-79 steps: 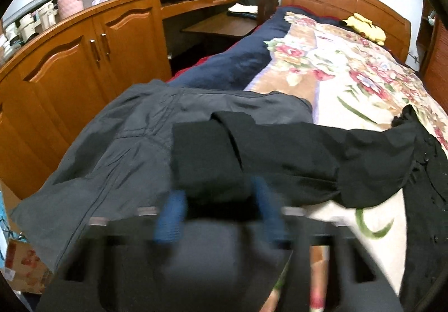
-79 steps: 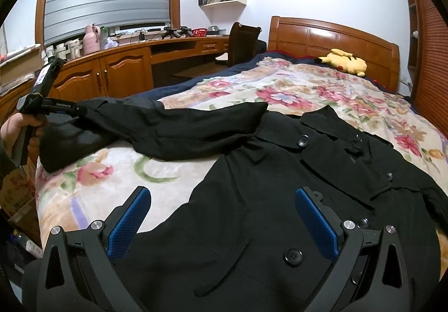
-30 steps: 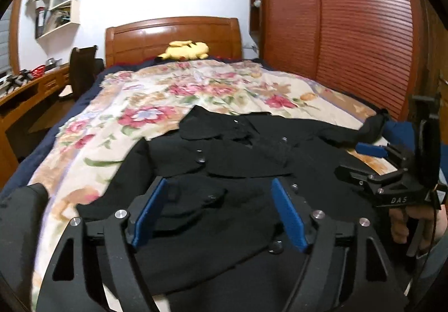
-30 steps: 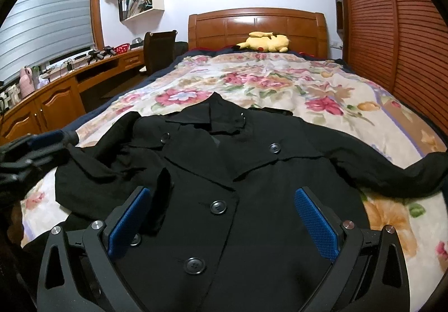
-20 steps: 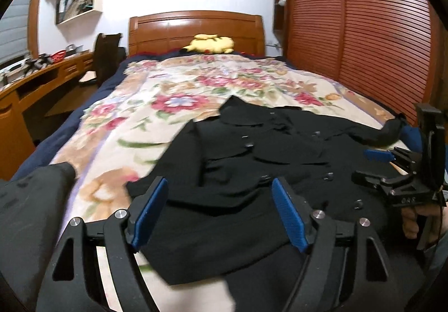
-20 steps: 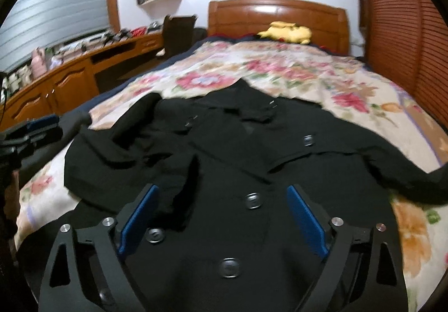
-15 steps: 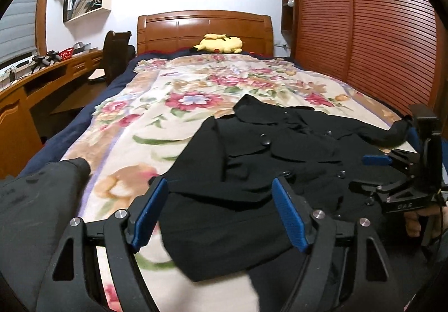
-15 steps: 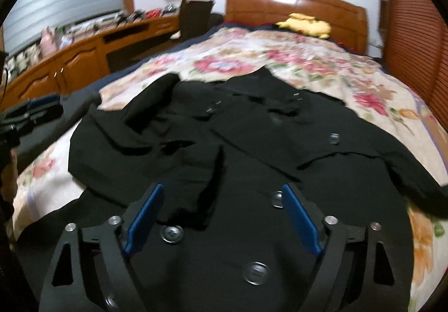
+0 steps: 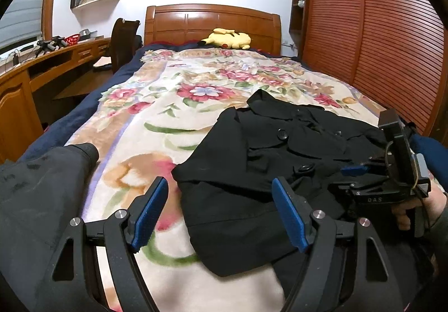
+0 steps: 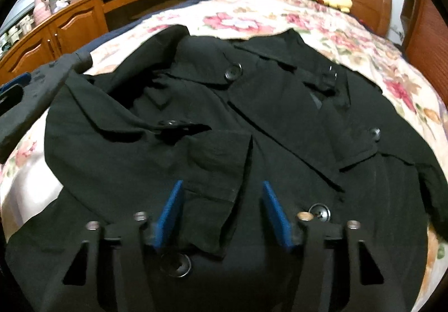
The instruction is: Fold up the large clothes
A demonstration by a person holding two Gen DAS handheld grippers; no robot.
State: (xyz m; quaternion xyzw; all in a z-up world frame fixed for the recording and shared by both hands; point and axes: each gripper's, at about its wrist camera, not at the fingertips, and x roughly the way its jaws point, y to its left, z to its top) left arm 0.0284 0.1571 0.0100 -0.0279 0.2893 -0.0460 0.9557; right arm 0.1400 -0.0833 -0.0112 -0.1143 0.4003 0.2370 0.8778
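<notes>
Wardrobe doors point(image 9: 392, 40) only leftward

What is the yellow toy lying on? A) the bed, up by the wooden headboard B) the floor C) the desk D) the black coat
A: the yellow plush toy lies at the far end of the bed, right in front of the wooden headboard, well away from the black coat.

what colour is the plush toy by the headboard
Yellow; the plush toy shows best in the left wrist view.
</notes>
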